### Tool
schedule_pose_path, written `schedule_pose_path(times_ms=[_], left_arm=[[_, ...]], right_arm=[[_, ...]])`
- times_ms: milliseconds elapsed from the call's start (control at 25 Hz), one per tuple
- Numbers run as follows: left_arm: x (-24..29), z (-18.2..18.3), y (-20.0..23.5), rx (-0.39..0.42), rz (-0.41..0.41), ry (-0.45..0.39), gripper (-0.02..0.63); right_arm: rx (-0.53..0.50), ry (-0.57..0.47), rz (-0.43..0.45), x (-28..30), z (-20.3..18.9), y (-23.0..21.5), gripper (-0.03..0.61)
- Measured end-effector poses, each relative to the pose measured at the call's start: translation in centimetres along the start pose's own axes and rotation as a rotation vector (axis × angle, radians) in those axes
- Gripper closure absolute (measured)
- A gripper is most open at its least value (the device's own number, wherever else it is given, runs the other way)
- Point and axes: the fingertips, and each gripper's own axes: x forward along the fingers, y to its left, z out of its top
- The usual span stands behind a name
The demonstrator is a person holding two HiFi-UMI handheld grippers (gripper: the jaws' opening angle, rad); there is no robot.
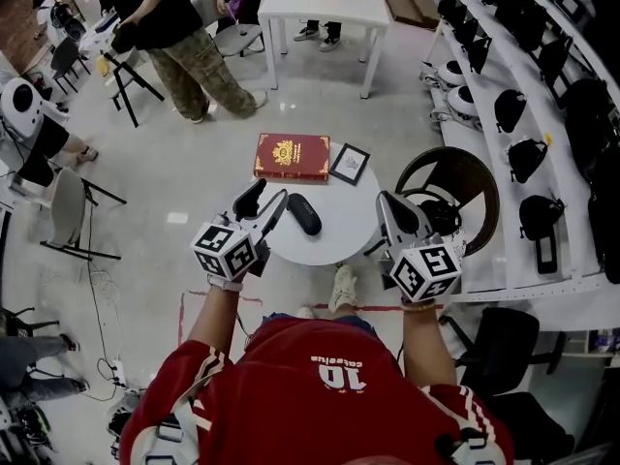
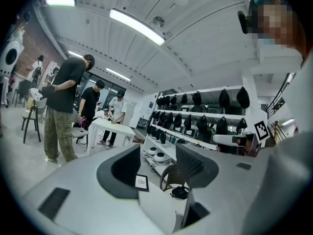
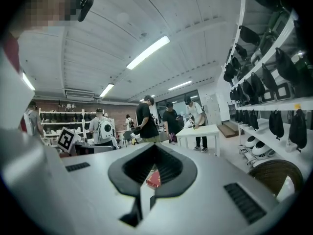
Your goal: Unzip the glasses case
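A white "10" is showing on the back of the person's red shirt (image 1: 320,395), with a line of smaller white print beside it that is too small to read. The red book (image 1: 292,157) is carrying a gold emblem on its cover (any lettering there is too fine to make out). Each gripper's cube is showing black-and-white square markers.

The glasses case (image 1: 304,213), black and oblong, is lying on the round white table (image 1: 334,250), in front of the book and a small framed picture (image 1: 350,163). It is sitting between the 2 grippers, just beside the left one and untouched by either.

The left gripper (image 1: 263,201) is holding its jaws apart and grasping nothing; its own view (image 2: 159,168) is showing only the table edge and the picture between them. The right gripper (image 1: 390,211) is keeping its jaws clenched together on nothing (image 3: 153,148), at the table's right edge.

A brown wicker chair (image 1: 455,177) is standing right of the table. Shelves (image 1: 513,85) of black bags are lining the right wall. People are standing round a white rectangular table (image 1: 325,8) on the pale floor.
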Motion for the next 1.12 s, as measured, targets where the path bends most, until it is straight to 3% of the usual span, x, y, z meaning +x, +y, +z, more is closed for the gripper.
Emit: schedule_pose_path(times_ms=[520,760,1120], left_arm=[[5.0,-5.9,2.3,-0.038,0.006,0.12,0.397],[6.6,-11.3,4.6,-0.212,0.015,0.192,0.393],[8.5,-20.3,8.8,-0.287,0.109,0.336,0.373]], right_arm=[[0.001,0.031,-0.017,1.1,-1.7,-2.5,0.565],[0.019,0.048,-0.028,1.6,-3.1,-3.4,0.565],[0.044,0.086,-0.042,2.5,-5.0,-5.6,0.565]])
